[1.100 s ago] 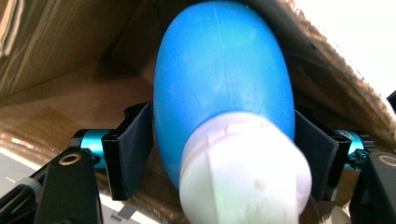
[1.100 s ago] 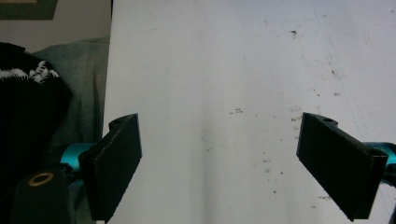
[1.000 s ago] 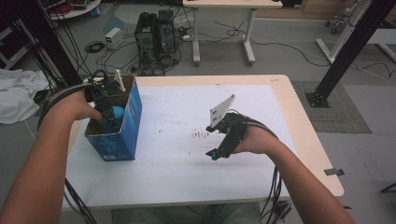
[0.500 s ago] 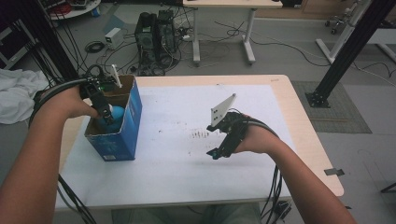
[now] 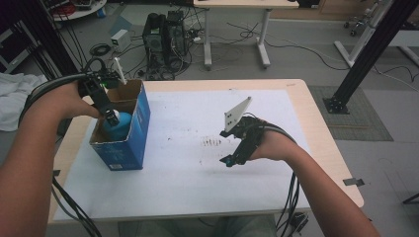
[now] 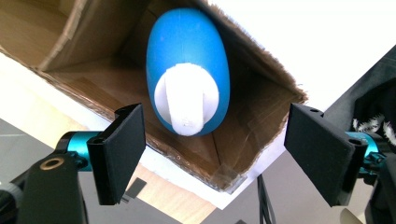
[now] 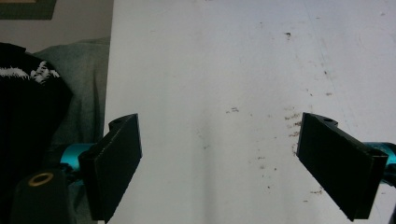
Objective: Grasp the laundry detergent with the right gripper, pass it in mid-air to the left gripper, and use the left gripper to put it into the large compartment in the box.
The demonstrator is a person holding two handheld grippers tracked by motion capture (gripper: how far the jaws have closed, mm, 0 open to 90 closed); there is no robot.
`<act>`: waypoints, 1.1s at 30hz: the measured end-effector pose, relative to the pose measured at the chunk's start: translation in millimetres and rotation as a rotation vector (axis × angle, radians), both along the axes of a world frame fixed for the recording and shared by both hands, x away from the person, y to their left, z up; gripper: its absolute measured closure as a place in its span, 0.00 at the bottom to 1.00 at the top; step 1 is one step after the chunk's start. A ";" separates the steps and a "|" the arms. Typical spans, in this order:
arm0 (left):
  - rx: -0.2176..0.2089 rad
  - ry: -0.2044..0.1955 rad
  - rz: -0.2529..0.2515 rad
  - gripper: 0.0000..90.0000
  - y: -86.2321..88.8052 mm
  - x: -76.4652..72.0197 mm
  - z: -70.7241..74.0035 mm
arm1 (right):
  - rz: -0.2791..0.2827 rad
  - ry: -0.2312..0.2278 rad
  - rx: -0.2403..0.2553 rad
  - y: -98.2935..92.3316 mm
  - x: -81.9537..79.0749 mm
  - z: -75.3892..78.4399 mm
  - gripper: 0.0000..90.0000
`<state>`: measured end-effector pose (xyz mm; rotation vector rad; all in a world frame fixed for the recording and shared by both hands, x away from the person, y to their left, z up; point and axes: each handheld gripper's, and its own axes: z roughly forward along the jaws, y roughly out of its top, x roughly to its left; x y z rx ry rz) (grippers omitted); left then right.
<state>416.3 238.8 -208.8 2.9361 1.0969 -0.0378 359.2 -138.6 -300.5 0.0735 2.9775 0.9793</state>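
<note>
A blue bottle [image 6: 187, 70] with a white cap lies inside an open cardboard box [image 6: 93, 51] with blue outer sides [image 5: 126, 143], at the left of the white table [image 5: 197, 177]. The bottle [image 5: 118, 124] shows in the box's mouth. My left gripper [image 5: 111, 117] hovers just above that opening. Its jaws have just been opening; in the left gripper view [image 6: 215, 158] the pads stand wide of the bottle, which rests below them untouched. My right gripper [image 5: 230, 159] stays low over the table's middle, open [image 7: 219, 163], with bare tabletop between its pads.
Small dark specks [image 5: 212, 143] mark the table beside the right gripper. Beyond the far edge stand computer towers [image 5: 165, 34] and loose cables on the floor. A black frame post [image 5: 365, 54] rises at the right; white cloth [image 5: 12, 98] lies at the left.
My left gripper has lifted out of the box and its jaws have spread, leaving the blue bottle inside. The right gripper has not moved.
</note>
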 end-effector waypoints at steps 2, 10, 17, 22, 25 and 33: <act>0.014 -0.006 -0.020 0.23 -1.6 -0.2 4.4 | 0.003 -0.001 0.000 0.0 0.5 0.2 0.15; -0.003 0.000 -0.033 0.23 -7.8 -2.3 19.2 | 0.006 -0.005 -0.012 -0.5 2.6 4.4 0.15; -0.008 -0.007 -0.086 0.18 -16.3 -2.6 29.7 | -0.001 -0.003 -0.024 -3.7 6.2 7.0 0.15; 0.007 0.019 -0.205 0.18 -39.0 -5.8 35.3 | -0.001 0.001 -0.054 -5.8 9.5 11.6 0.15; 0.002 0.030 -0.275 0.18 -59.9 -11.2 34.4 | 0.000 0.002 -0.079 -7.4 12.8 16.0 0.15; 0.032 0.035 -0.409 0.18 -98.8 -15.9 25.3 | -0.018 0.004 -0.137 -13.1 21.5 26.1 0.15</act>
